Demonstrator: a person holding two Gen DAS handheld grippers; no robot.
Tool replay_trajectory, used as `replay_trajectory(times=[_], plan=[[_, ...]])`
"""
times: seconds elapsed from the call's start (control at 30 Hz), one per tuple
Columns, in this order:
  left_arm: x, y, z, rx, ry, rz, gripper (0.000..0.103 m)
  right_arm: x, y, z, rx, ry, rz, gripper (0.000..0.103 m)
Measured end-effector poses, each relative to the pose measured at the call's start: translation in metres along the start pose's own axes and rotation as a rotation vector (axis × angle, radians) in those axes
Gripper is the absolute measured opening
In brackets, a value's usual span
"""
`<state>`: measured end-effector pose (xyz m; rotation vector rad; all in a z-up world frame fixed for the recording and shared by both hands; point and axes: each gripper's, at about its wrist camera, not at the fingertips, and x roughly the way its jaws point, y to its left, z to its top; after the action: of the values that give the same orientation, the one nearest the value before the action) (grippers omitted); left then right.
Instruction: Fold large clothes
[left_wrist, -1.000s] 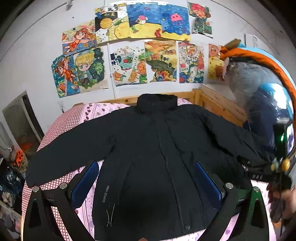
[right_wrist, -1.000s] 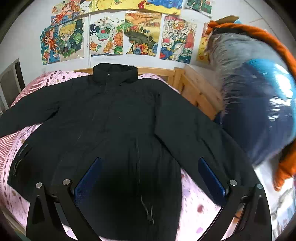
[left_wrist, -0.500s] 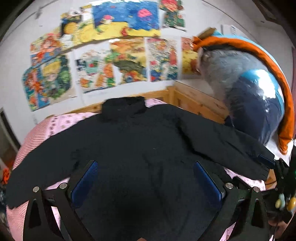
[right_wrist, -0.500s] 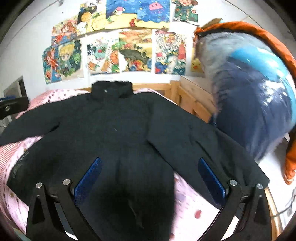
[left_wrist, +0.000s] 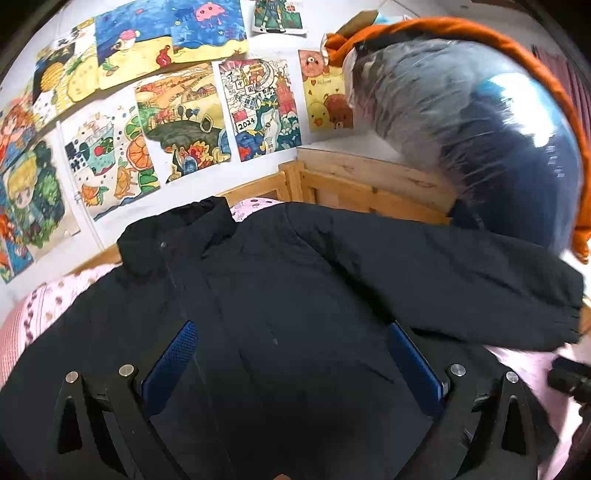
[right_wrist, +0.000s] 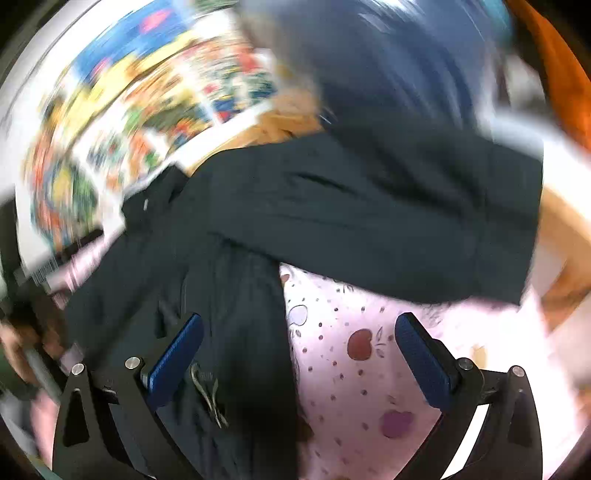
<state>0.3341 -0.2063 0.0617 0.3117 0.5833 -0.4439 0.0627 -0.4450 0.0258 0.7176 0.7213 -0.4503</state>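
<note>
Blue pads line both fingers of the left tool (left_wrist: 291, 363), which stands wide apart and holds nothing, poised over the chest of the one black jacket (left_wrist: 280, 295). The right tool (right_wrist: 301, 354) is just as wide and just as empty; its left finger sits over the jacket's side, where a drawcord dangles, and its right finger over the bare pink sheet (right_wrist: 354, 362). That view is badly smeared, so little else in it can be trusted. From the left tool outward, the jacket lies face up on the bed, collar (left_wrist: 177, 232) at about 11 o'clock, zip line running down the middle, and one sleeve (left_wrist: 461, 280) stretched out to 3 o'clock with its cuff near the bed's edge. The other sleeve is out of both views. My guess is that this padded coat is bulky and soft rather than stiff, fairly heavy for cloth, and springy enough to puff back open after a fold; its shell looks smooth and may slide between the pads. A cuff, a shoulder seam or the hem would give the firmest bite, since a pinch of the padded middle would likely slip. Beyond it at 12 o'clock runs a wooden bed frame (left_wrist: 354, 184), then roughly ten drawings (left_wrist: 184, 122) on the wall, and at 2 o'clock one plastic-wrapped bundle (left_wrist: 491, 122).
</note>
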Motion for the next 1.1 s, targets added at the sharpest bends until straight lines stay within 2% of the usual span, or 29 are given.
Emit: replay_trajectory(times=[0.07,0.13,0.2,0.37,0.47,0.53,0.6,0.7,0.87,1.0,1.1], plan=[[0.025,0.004,0.011,-0.018,0.0,0.021,0.103,0.01,-0.014,0.005,0.12,-0.055,0.011,0.102],[0.045,0.008,0.019,-0.064,0.002,0.026,0.103,0.014,-0.02,0.01,0.183,-0.11,0.008,0.102],[0.073,0.013,0.024,-0.125,0.043,0.007,0.103,0.021,-0.021,0.014,0.213,-0.134,0.004,0.101],[0.137,0.007,0.026,-0.233,0.109,-0.044,0.103,0.028,-0.027,0.02,0.268,-0.157,0.02,0.083],[0.169,0.0,0.023,-0.27,0.169,-0.058,0.103,0.024,-0.033,0.021,0.32,-0.148,0.012,0.064],[0.185,-0.004,0.018,-0.29,0.218,-0.088,0.103,0.023,-0.033,0.023,0.329,-0.148,-0.02,0.04],[0.195,-0.009,0.014,-0.292,0.24,-0.112,0.103,0.017,-0.033,0.023,0.31,-0.158,-0.051,0.025],[0.209,-0.013,0.008,-0.294,0.305,-0.144,0.103,0.005,-0.011,0.032,0.174,-0.214,-0.09,0.014],[0.195,0.006,0.006,-0.345,0.298,-0.191,0.103,-0.018,0.062,0.056,-0.147,-0.365,-0.126,0.011],[0.159,0.037,0.01,-0.371,0.296,-0.252,0.103,-0.035,0.131,0.071,-0.392,-0.468,-0.067,0.011],[0.117,0.075,0.011,-0.383,0.276,-0.276,0.103,-0.039,0.191,0.083,-0.512,-0.487,0.036,0.011]])
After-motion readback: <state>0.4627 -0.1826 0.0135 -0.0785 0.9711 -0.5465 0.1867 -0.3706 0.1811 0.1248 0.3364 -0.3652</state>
